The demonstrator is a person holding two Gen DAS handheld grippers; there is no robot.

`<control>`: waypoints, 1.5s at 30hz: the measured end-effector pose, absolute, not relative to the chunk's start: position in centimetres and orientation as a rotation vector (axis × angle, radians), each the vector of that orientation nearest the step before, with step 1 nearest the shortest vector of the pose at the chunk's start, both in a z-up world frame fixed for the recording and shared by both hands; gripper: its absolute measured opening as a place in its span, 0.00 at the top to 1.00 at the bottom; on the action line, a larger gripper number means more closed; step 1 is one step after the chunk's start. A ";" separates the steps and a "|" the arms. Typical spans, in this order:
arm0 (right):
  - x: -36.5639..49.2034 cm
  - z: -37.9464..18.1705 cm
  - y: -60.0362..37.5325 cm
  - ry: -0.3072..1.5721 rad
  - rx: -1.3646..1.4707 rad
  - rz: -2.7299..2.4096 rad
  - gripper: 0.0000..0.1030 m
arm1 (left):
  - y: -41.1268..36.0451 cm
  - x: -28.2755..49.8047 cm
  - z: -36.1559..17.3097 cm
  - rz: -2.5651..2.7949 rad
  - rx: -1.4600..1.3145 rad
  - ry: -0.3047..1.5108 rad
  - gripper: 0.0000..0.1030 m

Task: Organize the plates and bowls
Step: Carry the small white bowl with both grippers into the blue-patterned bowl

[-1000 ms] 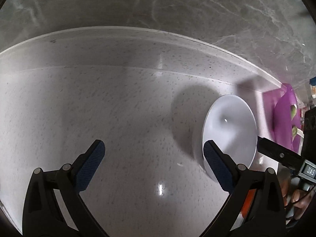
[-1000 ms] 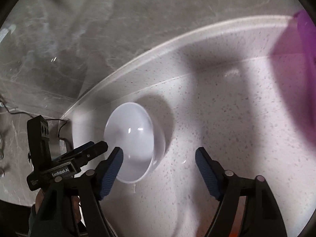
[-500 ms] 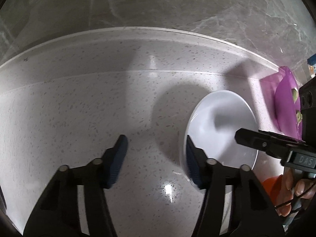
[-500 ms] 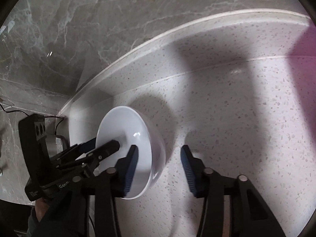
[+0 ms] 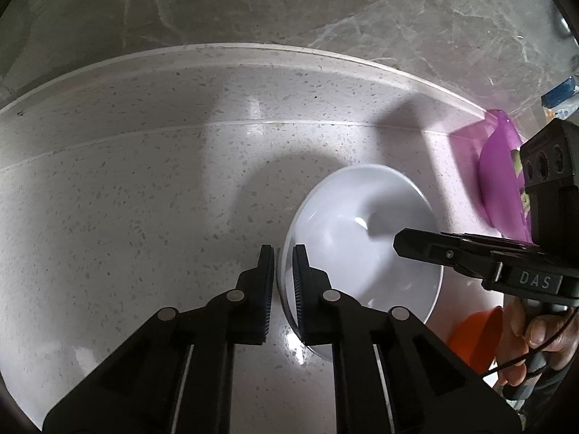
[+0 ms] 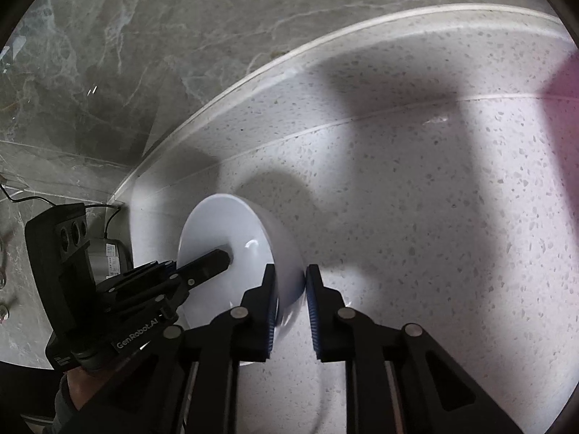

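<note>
While both claws are closing on opposite sides of its rim, the white bowl (image 5: 362, 238) sits on the speckled surface (image 5: 144, 199), right of centre. Left claw (image 5: 282, 282) straddles the near rim; right claw (image 6: 289, 289) clamps the wall. A purple basin (image 5: 499, 188) stands far right.

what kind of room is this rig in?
Most likely a home kitchen. A pale speckled stone countertop with a raised back lip meets a grey marble-look wall, and there is tableware on it: a white bowl, a purple plastic bowl, and something orange.
</note>
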State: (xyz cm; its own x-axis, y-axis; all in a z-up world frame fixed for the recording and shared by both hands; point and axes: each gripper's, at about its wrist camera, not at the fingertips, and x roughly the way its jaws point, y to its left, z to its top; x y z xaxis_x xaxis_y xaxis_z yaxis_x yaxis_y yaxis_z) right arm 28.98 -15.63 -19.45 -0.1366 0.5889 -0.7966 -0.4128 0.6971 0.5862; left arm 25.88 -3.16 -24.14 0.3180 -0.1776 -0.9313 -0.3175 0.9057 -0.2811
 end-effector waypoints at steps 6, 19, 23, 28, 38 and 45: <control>28.7 -18.6 -16.2 1.468 0.164 0.860 0.85 | -4.0 25.5 -23.3 0.096 -0.441 1.258 0.91; 28.4 -19.1 -17.6 1.499 0.203 0.820 0.85 | -5.1 24.1 -23.6 0.062 -0.454 1.272 0.93; 28.6 -19.2 -17.9 1.504 0.209 0.824 0.85 | -5.0 24.0 -23.5 0.040 -0.455 1.266 0.92; 28.2 -19.1 -17.9 1.507 0.198 0.837 0.85 | -4.4 23.7 -23.7 0.018 -0.470 1.263 0.92; 27.8 -18.1 -17.7 1.501 0.171 0.864 0.85 | -3.5 22.9 -22.3 0.006 -0.476 1.261 0.92; 27.2 -16.3 -18.8 1.486 0.180 0.879 0.85 | -4.7 21.7 -19.3 0.001 -0.437 1.246 0.92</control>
State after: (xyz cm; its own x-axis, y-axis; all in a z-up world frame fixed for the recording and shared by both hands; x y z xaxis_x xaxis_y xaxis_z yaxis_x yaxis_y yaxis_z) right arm 27.25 -18.84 -16.29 -0.1517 0.6031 -0.7831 -0.3965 0.6886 0.6071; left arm 21.65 -4.68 -19.34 0.3303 -0.2345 -0.9143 -0.2354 0.9176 -0.3204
